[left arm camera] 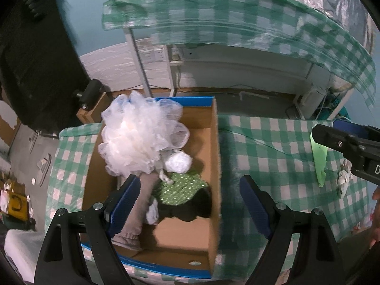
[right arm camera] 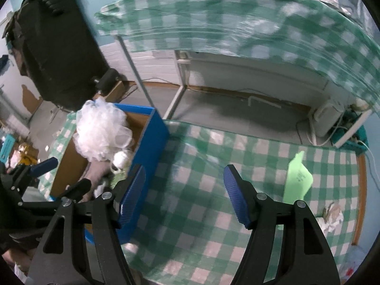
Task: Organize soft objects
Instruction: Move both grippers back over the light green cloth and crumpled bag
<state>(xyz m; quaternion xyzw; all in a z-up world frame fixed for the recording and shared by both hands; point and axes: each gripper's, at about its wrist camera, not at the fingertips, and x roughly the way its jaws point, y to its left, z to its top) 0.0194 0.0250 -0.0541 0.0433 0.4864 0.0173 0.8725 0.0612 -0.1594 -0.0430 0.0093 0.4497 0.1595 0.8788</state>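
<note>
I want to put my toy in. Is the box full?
Not full. The box holds a white puff and cloths, but bare cardboard floor shows.

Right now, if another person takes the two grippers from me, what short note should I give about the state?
Left gripper: open, empty, over the box.
Right gripper: open, empty, over the checked cloth beside the box.
In the box: white mesh sponge, white ball, green dotted cloth, grey sock, a dark item.
Possibly left: small crumpled white piece on the cloth near the green paper; check it.

letter "D" on right hand-held gripper (left arm camera: 332,140), print on green paper (right arm camera: 298,177) unreadable
</note>
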